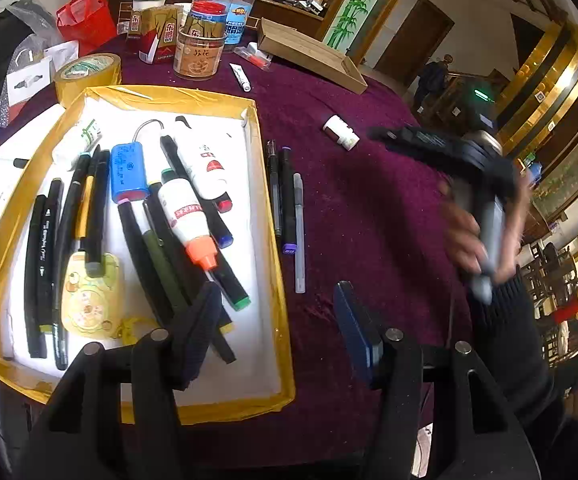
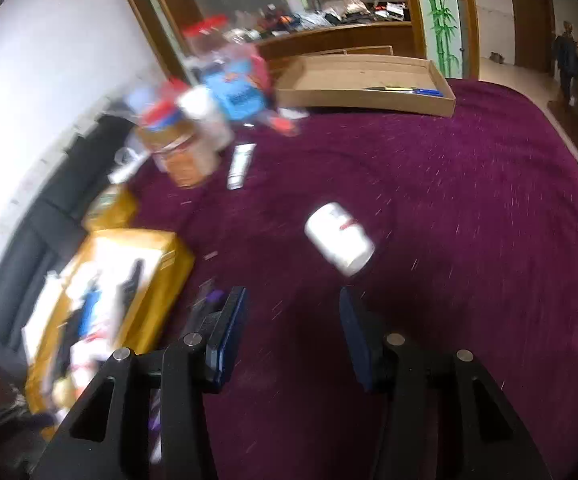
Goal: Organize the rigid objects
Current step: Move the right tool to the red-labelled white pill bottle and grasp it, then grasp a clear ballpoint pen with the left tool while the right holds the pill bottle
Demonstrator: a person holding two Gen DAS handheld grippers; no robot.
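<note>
A yellow-rimmed tray point(image 1: 169, 94) with a white floor holds several markers and pens, a white glue bottle point(image 1: 187, 224), a blue battery pack point(image 1: 129, 172) and a yellow cartoon trinket point(image 1: 91, 296). Three pens point(image 1: 287, 200) lie on the purple cloth just right of the tray. A small white bottle point(image 1: 341, 132) lies on its side farther out. My left gripper point(image 1: 279, 320) hangs open and empty over the tray's right rim. My right gripper point(image 2: 291, 312) is open and empty, with the white bottle point(image 2: 339, 238) just ahead of its fingertips. The tray point(image 2: 157, 272) shows blurred at the left.
A tape roll point(image 1: 89, 70), jars point(image 1: 199, 54), drink cartons point(image 1: 157, 34) and a red bag point(image 1: 87, 20) crowd the far side. A flat cardboard lid point(image 2: 369, 80) with pens inside lies at the back. A small tube point(image 1: 241, 78) lies near the jars. A hand point(image 1: 469, 232) holds the right gripper's handle.
</note>
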